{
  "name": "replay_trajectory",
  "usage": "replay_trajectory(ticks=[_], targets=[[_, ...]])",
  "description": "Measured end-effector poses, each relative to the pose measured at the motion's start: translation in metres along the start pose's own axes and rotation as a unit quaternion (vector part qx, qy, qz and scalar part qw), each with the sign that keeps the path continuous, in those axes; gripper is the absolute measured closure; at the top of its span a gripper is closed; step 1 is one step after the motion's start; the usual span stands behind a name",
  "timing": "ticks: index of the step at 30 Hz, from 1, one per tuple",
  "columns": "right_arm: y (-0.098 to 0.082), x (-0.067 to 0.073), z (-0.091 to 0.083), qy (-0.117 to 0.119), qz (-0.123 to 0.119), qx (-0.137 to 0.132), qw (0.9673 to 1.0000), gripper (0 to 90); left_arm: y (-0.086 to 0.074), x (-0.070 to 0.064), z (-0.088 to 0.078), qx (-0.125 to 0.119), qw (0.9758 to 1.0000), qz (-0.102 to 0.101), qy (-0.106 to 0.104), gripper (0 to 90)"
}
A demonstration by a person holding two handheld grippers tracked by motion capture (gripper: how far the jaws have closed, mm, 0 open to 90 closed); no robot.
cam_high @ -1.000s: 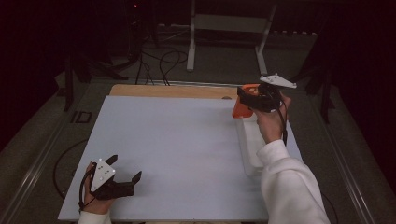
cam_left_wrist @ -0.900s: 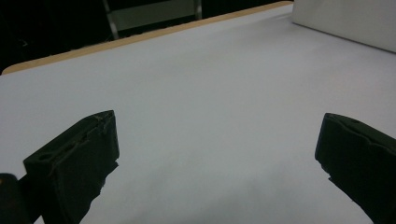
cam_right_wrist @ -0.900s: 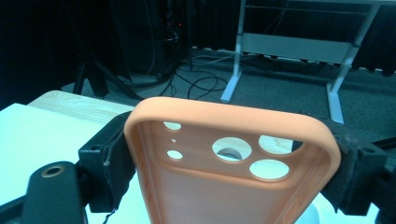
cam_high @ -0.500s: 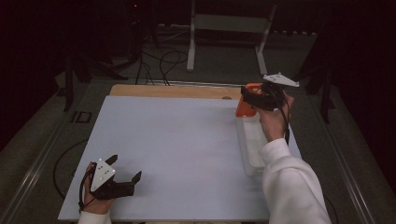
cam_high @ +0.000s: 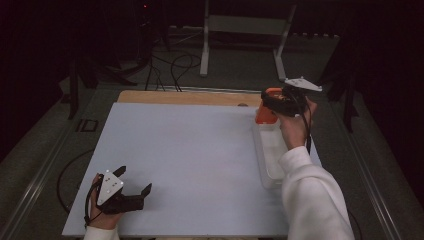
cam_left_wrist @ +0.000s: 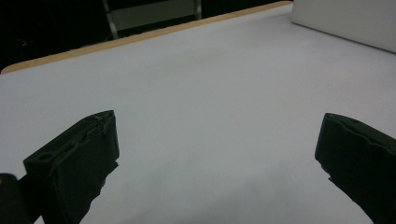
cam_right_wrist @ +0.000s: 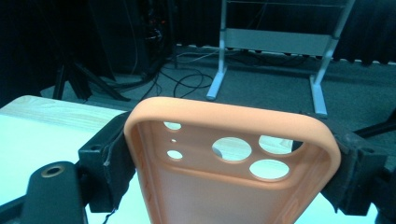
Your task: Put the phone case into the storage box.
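An orange phone case (cam_right_wrist: pixel 233 158) with round camera cut-outs stands upright between the jaws of my right gripper (cam_right_wrist: pixel 231 154), which is shut on its two sides. In the high view that gripper (cam_high: pixel 274 102) holds the orange case (cam_high: pixel 265 114) above the far end of a clear plastic tray (cam_high: pixel 272 155) at the table's right side. My left gripper (cam_high: pixel 134 182) rests on the white sheet near the front left corner, jaws wide apart. Nothing lies between its jaws in the left gripper view (cam_left_wrist: pixel 219 154).
A white sheet (cam_high: pixel 190 160) covers most of a wooden table whose bare far edge (cam_high: pixel 185 97) shows. Behind the table stand a metal frame (cam_high: pixel 245 30), dark stands and loose cables on the floor. A white sleeve (cam_high: pixel 310 195) reaches in from the bottom right.
My right gripper has shifted slightly to the right and up with the orange case in it. The left gripper has stayed still.
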State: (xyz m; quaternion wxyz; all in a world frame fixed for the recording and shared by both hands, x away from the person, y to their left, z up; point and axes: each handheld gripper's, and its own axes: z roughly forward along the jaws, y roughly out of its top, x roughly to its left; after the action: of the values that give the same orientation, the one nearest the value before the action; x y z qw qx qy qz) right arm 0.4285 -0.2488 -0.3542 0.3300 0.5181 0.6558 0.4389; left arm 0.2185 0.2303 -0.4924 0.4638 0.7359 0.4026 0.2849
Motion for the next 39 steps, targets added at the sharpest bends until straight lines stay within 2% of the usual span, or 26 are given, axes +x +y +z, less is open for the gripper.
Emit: replay_trajectory(ticks=[12,23,39], targets=[[-0.003,-0.012,0.007,-0.013,0.008,0.001,0.9999,16.7,0.0,0.0,0.0,-0.001,1.0,0.001,0.0,0.5],[-0.007,-0.017,0.018,-0.02,0.012,0.007,0.9997,16.7,0.0,0.0,-0.001,-0.003,1.0,0.0,0.0,0.5],[-0.012,-0.014,0.033,-0.032,-0.001,0.02,0.9993,16.7,0.0,0.001,-0.001,-0.003,1.0,-0.001,0.0,0.5]])
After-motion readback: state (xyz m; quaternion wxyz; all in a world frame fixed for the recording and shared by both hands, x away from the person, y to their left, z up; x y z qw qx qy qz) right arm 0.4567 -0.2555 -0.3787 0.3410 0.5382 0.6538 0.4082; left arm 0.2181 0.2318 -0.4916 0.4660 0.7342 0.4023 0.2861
